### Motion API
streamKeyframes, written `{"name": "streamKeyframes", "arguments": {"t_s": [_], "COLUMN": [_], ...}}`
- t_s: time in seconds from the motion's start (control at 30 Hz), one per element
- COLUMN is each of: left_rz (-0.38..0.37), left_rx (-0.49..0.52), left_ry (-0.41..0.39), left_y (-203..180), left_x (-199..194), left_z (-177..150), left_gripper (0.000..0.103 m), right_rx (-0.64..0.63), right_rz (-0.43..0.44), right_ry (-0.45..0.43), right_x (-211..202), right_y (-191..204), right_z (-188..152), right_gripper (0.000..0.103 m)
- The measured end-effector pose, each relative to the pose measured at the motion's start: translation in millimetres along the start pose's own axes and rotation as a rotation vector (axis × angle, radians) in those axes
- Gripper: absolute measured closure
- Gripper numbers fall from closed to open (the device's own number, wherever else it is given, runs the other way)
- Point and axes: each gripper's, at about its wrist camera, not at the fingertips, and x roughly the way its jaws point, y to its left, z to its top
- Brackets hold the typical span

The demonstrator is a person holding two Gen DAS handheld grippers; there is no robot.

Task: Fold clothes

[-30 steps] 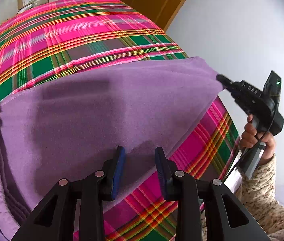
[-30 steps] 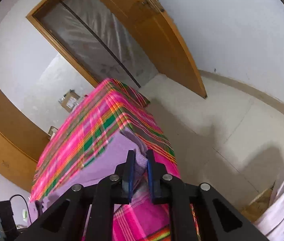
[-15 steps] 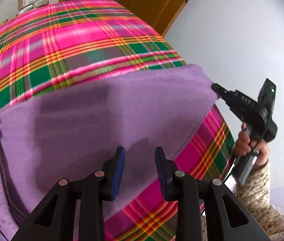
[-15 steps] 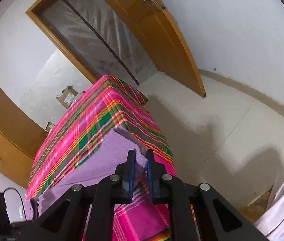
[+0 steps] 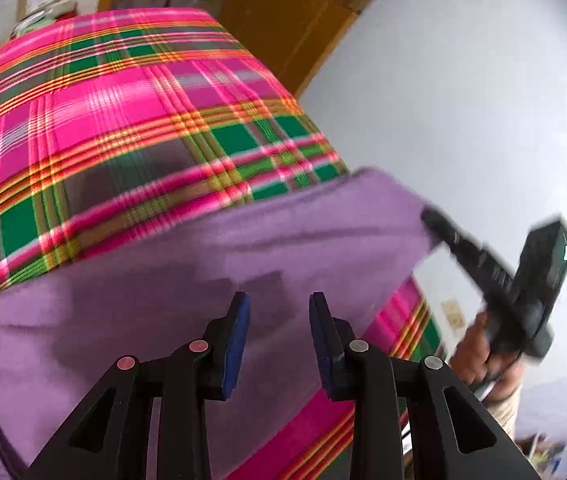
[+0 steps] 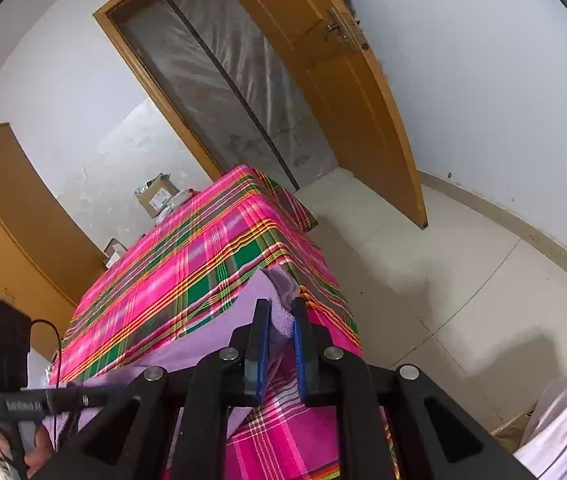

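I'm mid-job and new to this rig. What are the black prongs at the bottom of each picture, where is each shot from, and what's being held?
No robot here: a person holds a two-finger gripper in each hand, with a fisheye camera on each looking along the fingers. The prongs are those fingers.

The left view shows the left gripper open, holding nothing, over a purple cloth that lies on a table with a pink plaid cover. To its right you see the right gripper at the cloth's corner, with the hand holding it.

The right view shows that gripper shut on the corner. Behind are a door and a tiled floor.

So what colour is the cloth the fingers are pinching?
Plain purple cloth, with no pattern; it shows best in the left wrist view.
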Motion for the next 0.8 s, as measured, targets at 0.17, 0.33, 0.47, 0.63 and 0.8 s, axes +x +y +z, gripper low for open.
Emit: {"name": "streamKeyframes", "arguments": {"t_s": [0.17, 0.33, 0.47, 0.63, 0.8], "left_rz": [0.017, 0.021, 0.029, 0.013, 0.044], "left_rx": [0.042, 0.135, 0.194, 0.216, 0.244], "left_ry": [-0.012, 0.031, 0.082, 0.130, 0.135], "left_y": [-11, -25, -32, -35, -38], "left_x": [9, 30, 49, 63, 71], "left_z": [28, 48, 51, 54, 56], "left_gripper": [0.071, 0.071, 0.071, 0.071, 0.072], "right_rx": [0.002, 0.015, 0.029, 0.038, 0.044], "right_rz": [0.000, 0.004, 0.008, 0.011, 0.011], "right_ry": [0.016, 0.026, 0.036, 0.045, 0.054], "right_x": [3, 7, 11, 14, 18], "right_y": [-5, -10, -14, -16, -18], "right_z": [0, 2, 2, 1, -1], "right_gripper": [0.092, 0.092, 0.092, 0.092, 0.092]}}
